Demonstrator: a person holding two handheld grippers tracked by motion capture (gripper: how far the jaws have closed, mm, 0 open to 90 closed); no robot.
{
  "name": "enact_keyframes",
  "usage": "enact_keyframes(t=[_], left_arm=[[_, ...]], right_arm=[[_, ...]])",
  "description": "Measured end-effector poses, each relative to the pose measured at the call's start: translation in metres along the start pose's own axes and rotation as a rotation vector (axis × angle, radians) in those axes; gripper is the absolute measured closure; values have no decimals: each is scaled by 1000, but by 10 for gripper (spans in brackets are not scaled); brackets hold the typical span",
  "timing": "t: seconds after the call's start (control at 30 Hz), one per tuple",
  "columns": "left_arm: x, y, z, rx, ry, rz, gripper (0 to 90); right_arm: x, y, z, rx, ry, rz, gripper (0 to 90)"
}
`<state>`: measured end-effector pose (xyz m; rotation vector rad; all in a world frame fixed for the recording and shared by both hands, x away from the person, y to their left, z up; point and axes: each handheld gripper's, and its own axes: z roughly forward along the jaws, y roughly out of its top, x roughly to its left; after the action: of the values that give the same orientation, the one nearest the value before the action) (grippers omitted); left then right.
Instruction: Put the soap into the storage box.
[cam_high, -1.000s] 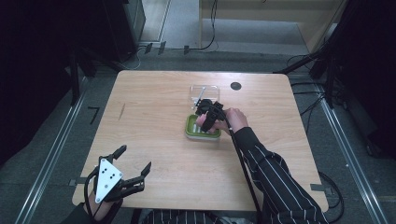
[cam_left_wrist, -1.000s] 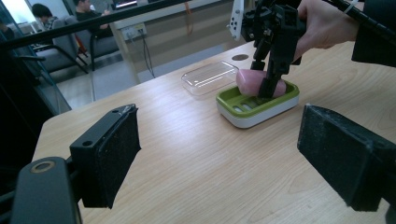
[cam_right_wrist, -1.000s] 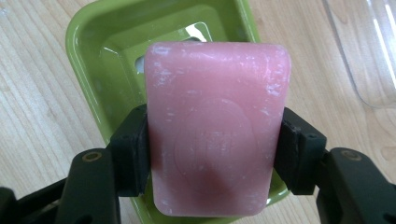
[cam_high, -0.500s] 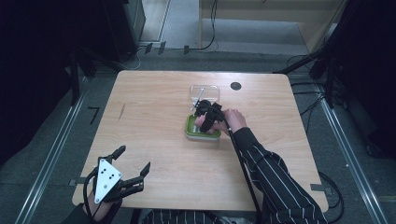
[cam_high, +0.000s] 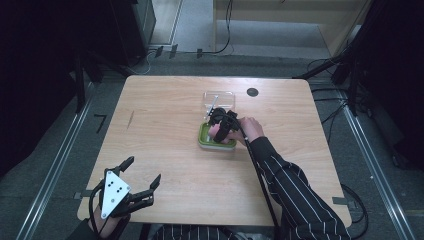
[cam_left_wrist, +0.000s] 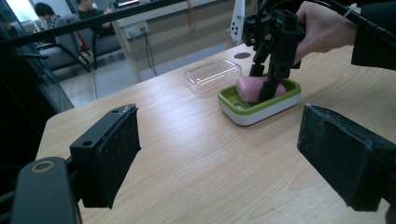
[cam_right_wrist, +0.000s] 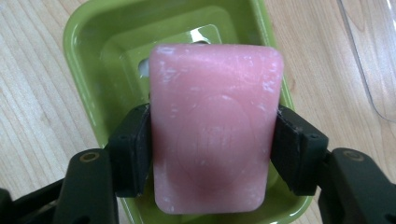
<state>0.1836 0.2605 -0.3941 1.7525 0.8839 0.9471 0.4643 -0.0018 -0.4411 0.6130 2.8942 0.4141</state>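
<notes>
In the high view the right gripper reaches down into the green soap dish, which sits a little right of the tabletop's middle. A pink soap bar shows between its jaws, but the hand and gripper body hide most of the bar and the dish's right part. Touching or just beyond the dish's far edge lies a clear lid; a dark round spot marks the wood near the far edge. The left gripper hovers over the near left corner, jaws spread wide around nothing. The whole left half of the tabletop is bare wood, and so is the near strip in front of the dish.

In the left gripper view its two pads stand far apart over bare wood. Farther off, the right gripper stands nearly upright in the dish, jaws against the soap bar. The clear lid lies behind the dish, open side up; whether they touch I cannot tell.

In the right gripper view the jaws press both long sides of the soap bar, which is inside the dish. The bar covers most of the dish floor. The lid's corner is cut off at the right edge.
</notes>
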Motion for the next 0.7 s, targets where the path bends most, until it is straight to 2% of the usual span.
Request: enact_keyframes(t=[0.13,0.4,0.67,0.7], left_arm=[[0,0,0,2,-2,3,132],[0,0,0,2,-2,4,133],[0,0,0,1,-3,1,133],[0,0,0,2,-3,2,133]], right_arm=[[1,0,-4,-26,1,1,376],[0,-1,-7,-18,8,10,342],[4,-2,-17,-8,-16,17,268],[6,-2,-18,-4,-13,33,261]])
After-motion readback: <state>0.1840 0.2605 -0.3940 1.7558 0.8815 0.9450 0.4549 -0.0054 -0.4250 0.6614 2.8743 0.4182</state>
